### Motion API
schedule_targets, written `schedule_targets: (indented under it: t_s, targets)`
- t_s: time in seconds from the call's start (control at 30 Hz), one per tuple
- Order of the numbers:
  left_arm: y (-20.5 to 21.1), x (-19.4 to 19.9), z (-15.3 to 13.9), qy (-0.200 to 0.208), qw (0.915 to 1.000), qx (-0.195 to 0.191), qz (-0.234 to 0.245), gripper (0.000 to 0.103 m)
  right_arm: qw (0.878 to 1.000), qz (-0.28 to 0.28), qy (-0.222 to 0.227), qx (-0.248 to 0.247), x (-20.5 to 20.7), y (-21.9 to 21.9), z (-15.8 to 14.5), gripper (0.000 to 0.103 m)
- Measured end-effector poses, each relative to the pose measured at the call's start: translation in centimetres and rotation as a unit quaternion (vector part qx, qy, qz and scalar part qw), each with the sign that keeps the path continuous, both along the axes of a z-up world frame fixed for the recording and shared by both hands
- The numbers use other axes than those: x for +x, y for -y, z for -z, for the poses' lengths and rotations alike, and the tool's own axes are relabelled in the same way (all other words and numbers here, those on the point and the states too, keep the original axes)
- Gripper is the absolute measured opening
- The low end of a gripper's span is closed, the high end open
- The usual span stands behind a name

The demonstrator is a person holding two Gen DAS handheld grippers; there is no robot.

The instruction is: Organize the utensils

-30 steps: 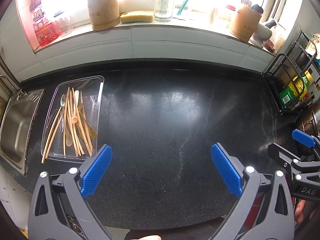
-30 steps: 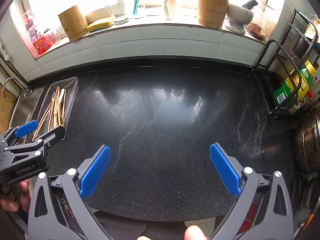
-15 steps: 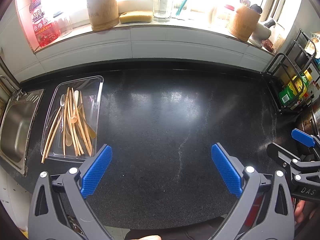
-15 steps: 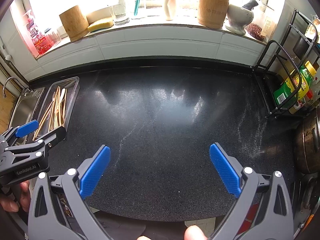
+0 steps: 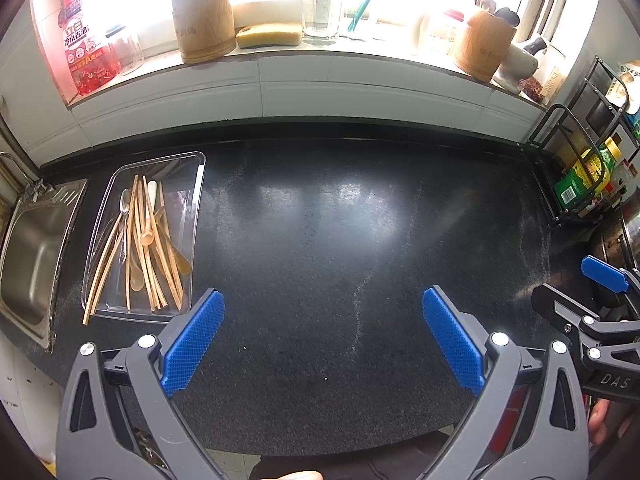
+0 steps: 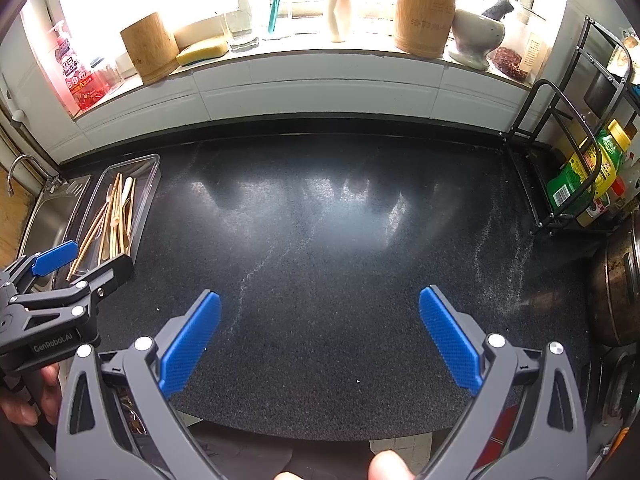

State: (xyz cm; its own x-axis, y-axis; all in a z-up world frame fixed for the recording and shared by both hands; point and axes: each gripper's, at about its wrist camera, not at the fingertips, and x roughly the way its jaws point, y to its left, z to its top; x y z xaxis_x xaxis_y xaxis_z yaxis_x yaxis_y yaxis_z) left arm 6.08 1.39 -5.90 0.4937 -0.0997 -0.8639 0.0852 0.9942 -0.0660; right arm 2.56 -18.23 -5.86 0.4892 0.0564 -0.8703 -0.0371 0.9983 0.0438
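Note:
A clear plastic tray [image 5: 196,200] lies at the left of the black counter and holds several wooden chopsticks [image 5: 154,248], wooden spoons and a metal spoon [image 5: 124,204]. It also shows in the right wrist view [image 6: 150,188]. Two bamboo holders stand on the windowsill: an empty one [image 5: 203,20] at the left and one [image 5: 484,46] with utensils at the right. My left gripper [image 5: 323,320] is open and empty, above the counter's front, right of the tray. My right gripper [image 6: 320,320] is open and empty over the counter's middle front.
A steel sink [image 5: 28,256] lies left of the tray. A black wire rack [image 6: 568,176] with bottles stands at the right, with a pan [image 6: 618,280] in front of it. The sill holds a sponge [image 5: 268,34], a glass, a soap bottle [image 5: 86,48] and a mortar [image 6: 476,36].
Both grippers stay open and nearly still. The views have shifted only very slightly.

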Motion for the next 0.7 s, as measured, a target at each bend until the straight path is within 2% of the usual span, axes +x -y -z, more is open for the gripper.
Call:
schedule_targets:
  t_s: [0.7]
  targets:
    - [-0.04,-0.27,-0.25,0.002,0.9999,0.006,0.009,0.097,1.0,0.0,0.003,-0.002,-0.8,0.12,-0.27,0.096]
